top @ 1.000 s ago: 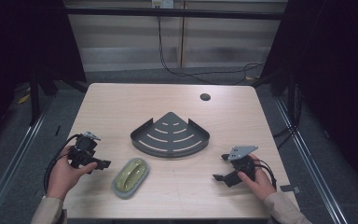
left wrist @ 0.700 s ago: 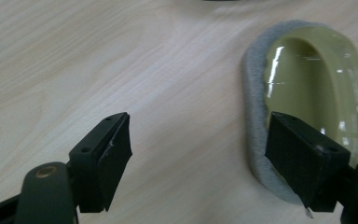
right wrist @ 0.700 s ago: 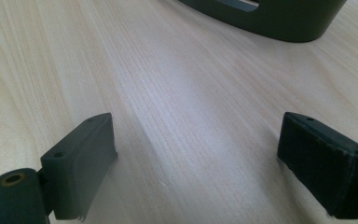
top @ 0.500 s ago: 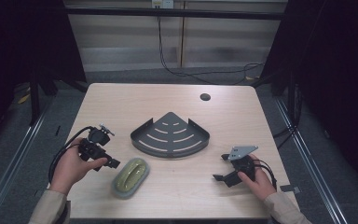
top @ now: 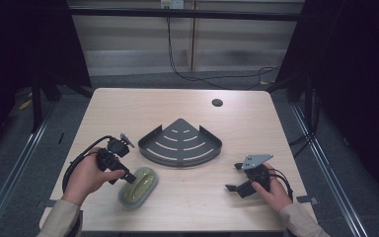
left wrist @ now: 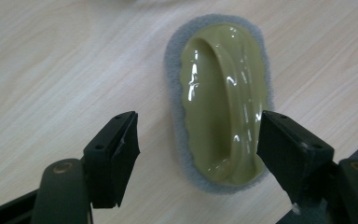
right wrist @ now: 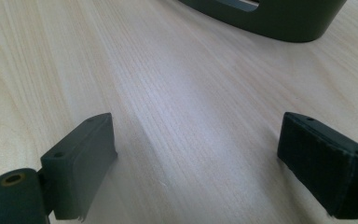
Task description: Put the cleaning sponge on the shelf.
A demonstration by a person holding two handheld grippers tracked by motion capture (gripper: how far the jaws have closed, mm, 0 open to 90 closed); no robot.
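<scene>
We see the left gripper at approx. 7 o'clock on the table, pointing down at the olive scrubber. In the left gripper view the jaws are spread wide w/ the scrubber between them; the right jaw overlaps the pad's edge in the pic, the left jaw sits apart from it, and contact cannot be confirmed. Nothing is gripped. The scrubber lies flat on the table at approx. 6–7 o'clock: glossy olive handle on top, grey pad rim underneath.

The right gripper is at approx. 4–5 o'clock, low over bare wood, well apart from the scrubber. Its jaws are also spread, w/ nothing between them (ref. right gripper view).

The dark corner shelf sits near table centre, just beyond the scrubber at its 1 o'clock. Its curved wall shows at 12–1 o'clock in the right gripper view. A small dark hole is at approx. 1 o'clock on the table.
</scene>
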